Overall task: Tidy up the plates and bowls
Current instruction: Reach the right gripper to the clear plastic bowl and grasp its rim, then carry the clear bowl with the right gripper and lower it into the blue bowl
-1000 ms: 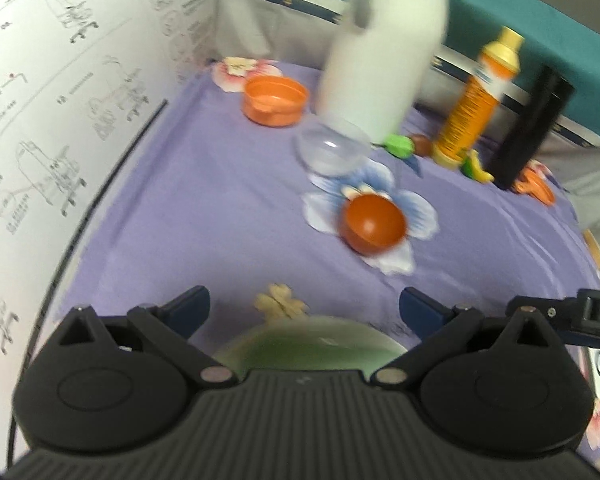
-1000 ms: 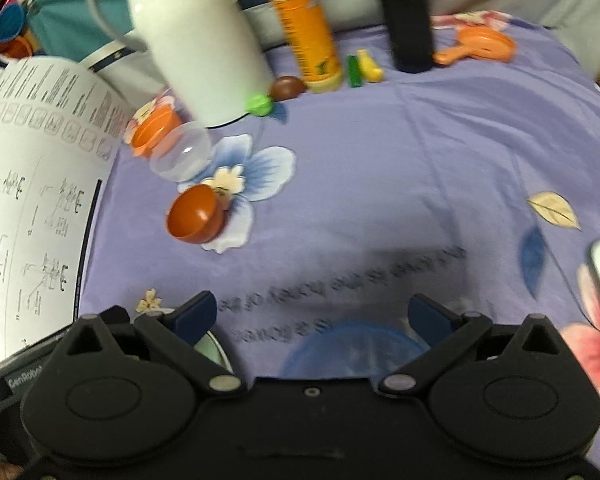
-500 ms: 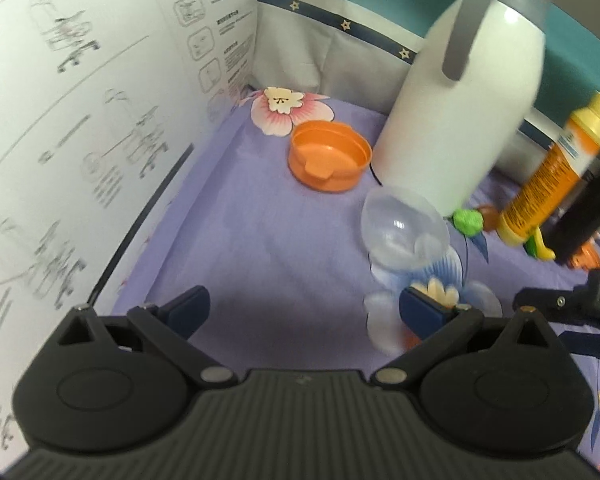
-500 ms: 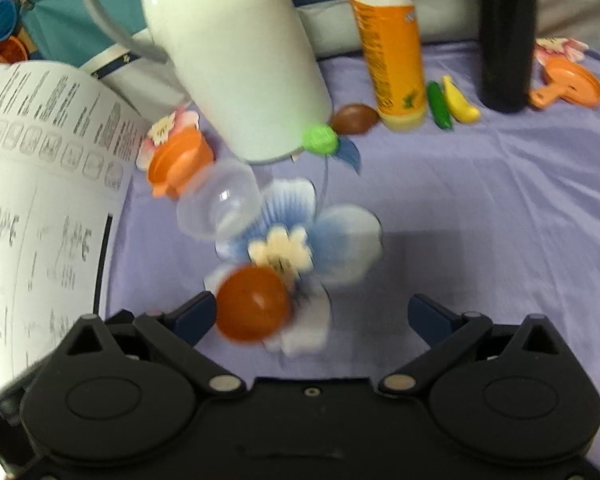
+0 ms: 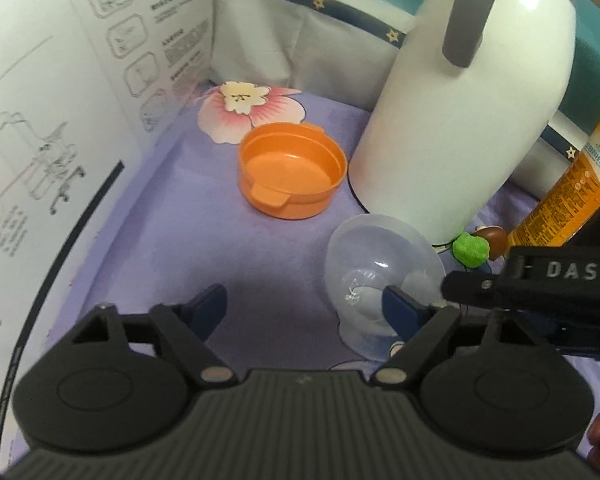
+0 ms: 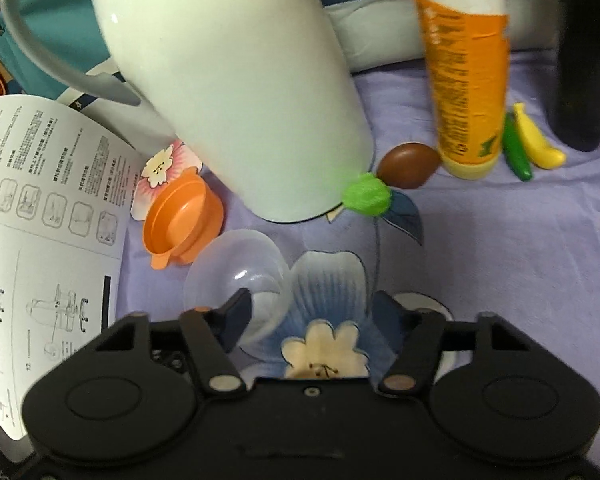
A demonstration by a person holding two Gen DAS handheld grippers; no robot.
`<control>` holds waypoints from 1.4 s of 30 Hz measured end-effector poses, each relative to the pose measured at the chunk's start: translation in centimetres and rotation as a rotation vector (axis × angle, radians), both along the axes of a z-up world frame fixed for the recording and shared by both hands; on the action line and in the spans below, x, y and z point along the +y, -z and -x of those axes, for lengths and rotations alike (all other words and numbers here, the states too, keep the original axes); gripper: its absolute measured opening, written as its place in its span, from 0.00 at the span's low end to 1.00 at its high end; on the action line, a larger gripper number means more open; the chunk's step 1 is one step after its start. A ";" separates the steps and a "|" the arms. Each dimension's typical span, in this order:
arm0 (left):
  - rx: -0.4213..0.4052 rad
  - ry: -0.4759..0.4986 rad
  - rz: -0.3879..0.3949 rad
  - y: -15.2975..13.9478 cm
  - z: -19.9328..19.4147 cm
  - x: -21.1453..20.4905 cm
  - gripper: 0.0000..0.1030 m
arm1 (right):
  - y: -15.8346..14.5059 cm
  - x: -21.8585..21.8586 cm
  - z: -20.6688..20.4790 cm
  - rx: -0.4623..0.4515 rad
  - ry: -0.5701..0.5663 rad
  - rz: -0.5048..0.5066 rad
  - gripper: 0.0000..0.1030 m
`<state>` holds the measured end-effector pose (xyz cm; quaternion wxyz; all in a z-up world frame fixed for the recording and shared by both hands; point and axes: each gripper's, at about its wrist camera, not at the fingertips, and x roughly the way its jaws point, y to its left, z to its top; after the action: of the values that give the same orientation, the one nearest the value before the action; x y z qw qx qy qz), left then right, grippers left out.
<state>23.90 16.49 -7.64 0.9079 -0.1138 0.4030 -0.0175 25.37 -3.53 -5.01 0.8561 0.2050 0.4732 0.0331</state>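
Purple floral cloth [image 5: 188, 240] under orange bowl [image 5: 292, 174], possibly bedding.

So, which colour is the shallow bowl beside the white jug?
Orange. The shallow bowl shows best in the left wrist view, beside the white jug.

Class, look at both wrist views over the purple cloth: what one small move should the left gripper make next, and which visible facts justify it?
Probably ease the left gripper forward toward the orange bowl. Its jaws have just been closing, yet nothing sits between them; the orange bowl lies ahead, upright and unobstructed. The clear bowl lies tipped beside its right finger, nearer the right gripper, whose left fingertip overlaps it.
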 end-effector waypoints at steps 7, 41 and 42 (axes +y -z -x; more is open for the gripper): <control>0.025 0.035 -0.010 0.9 -1.4 -0.8 0.56 | 1.0 1.6 -1.5 -0.004 -0.055 0.009 0.28; 0.034 0.097 -0.081 -3.5 7.3 -2.4 0.17 | -3.5 3.1 6.2 -0.047 -0.164 0.020 0.11; 0.034 0.099 -0.080 -3.7 7.9 -2.5 0.17 | -3.7 3.0 6.8 -0.049 -0.166 0.021 0.11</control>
<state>16.03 13.99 -3.95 0.9028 -0.0578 0.4239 -0.0443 18.62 -0.54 -1.27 0.8639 0.1553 0.4677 0.1038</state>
